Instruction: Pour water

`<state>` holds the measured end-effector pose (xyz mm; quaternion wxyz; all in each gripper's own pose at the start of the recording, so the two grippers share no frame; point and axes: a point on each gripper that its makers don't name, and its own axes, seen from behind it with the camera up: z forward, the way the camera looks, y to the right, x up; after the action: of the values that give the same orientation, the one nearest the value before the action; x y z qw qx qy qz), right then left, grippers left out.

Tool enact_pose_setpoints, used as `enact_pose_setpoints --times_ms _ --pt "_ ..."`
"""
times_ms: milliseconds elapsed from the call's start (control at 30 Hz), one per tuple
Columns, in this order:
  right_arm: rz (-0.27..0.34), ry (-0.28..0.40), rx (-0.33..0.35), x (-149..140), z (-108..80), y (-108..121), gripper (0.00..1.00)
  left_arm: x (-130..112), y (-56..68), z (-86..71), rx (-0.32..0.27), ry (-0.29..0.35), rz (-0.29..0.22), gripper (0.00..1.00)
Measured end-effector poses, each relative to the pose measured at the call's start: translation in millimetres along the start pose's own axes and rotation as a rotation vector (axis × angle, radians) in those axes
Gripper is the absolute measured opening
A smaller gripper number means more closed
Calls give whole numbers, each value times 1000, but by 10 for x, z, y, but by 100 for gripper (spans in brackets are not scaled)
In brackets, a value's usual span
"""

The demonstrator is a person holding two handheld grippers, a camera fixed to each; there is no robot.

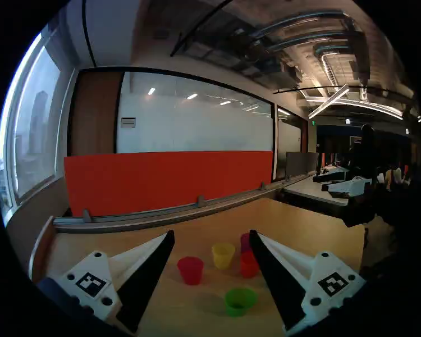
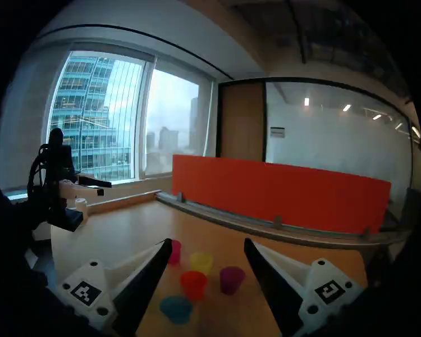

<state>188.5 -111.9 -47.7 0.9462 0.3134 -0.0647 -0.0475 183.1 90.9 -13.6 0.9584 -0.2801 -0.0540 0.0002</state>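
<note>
Pouring looks not yet begun; the left gripper (image 1: pixel 210 264) and the right gripper (image 2: pixel 207 269) both gape wide, holding nothing; the small red plastic cup (image 1: pixel 190 269) waits untouched on the near pale wooden table (image 1: pixel 306 224).

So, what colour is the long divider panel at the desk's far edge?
Orange-red divider panel, clearest in left gripper view.

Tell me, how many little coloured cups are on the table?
5 in the right gripper view: pink cup half behind a finger, yellow cup beside it, red cup centre, purple cup right of it, blue cup nearest. Fingers may hide others.
</note>
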Motion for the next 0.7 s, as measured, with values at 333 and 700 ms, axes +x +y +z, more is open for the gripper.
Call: enact_pose_setpoints --times_ms 333,700 --pt "-14 -44 56 -136 38 -108 99 -199 20 53 -34 -57 33 99" --pt "-41 -109 111 -379 42 -209 99 -388 105 101 -85 -99 49 98"
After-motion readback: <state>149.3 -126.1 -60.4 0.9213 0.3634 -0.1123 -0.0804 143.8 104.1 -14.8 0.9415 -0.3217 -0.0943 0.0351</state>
